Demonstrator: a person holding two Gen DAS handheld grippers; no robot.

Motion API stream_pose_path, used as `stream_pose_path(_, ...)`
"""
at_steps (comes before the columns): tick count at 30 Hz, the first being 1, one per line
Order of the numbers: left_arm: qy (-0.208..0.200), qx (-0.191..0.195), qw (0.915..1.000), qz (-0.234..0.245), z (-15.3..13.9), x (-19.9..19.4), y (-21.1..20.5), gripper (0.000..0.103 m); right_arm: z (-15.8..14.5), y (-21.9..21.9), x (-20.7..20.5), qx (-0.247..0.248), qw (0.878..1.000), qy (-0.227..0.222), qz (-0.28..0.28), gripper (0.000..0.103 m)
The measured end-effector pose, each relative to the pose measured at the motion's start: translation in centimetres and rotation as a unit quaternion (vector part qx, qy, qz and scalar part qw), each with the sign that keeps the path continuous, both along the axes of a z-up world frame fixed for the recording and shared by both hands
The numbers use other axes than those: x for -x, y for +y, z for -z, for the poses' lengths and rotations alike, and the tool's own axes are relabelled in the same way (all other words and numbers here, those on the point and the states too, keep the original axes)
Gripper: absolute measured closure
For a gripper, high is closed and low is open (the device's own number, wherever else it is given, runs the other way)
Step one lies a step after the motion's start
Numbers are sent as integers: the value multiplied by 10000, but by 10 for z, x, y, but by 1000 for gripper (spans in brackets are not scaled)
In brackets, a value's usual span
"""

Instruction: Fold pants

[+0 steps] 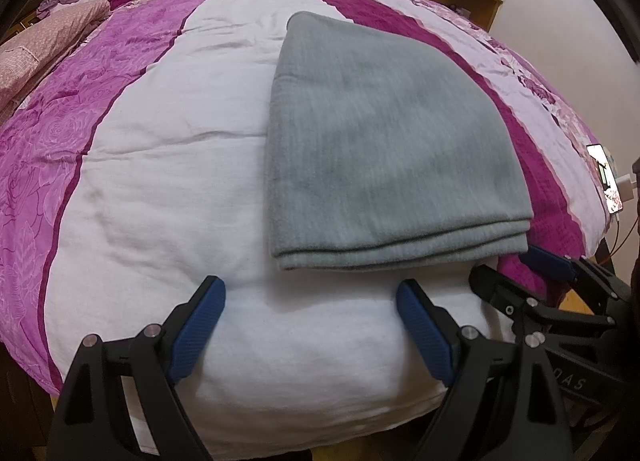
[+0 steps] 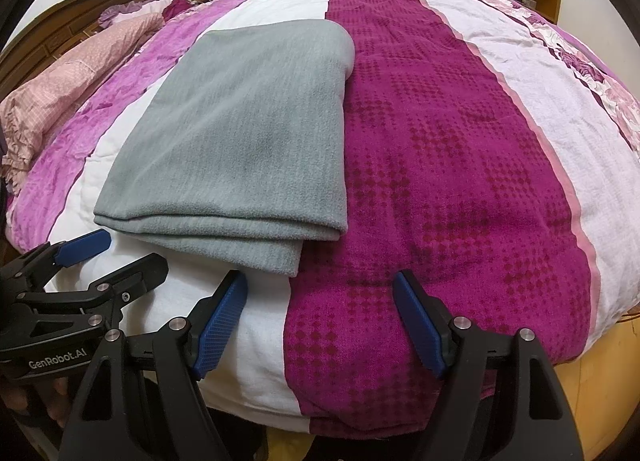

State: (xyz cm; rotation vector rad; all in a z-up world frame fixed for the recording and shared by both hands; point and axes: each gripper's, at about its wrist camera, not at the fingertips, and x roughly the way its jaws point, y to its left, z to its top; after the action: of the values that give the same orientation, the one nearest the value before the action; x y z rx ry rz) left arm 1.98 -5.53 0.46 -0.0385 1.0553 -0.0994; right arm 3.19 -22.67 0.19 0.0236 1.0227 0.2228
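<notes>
One folded pair of grey pants (image 1: pixel 384 141) on a bedspread (image 1: pixel 160 181)
Two grippers (both empty): left gripper (image 1: pixel 310 303) wide apart, right gripper (image 2: pixel 320 297) likewise

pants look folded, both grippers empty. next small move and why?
Probably none on the cloth: back both grippers away. The grey pants lie in a flat, layered rectangle on the bedspread, and the left gripper and right gripper stand open just short of the near edge, touching nothing. At most, square the lower layer poking out at the near right corner.
</notes>
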Motion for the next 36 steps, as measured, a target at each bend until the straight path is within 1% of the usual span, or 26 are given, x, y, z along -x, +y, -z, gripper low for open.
stream_pose_path(3,-1,7,10000,-8,0,0,-1,12,0,0,0,-22,10000,-8,1,32)
stream_pose_path(13,35,247,9996,-95,-1,0,3,10,1,-2,2,-6,10000,-17,6,32)
stream_pose_path(36,15,217,9997,-93,-2,0,2,10,0,-2,2,-11,10000,-21,6,32)
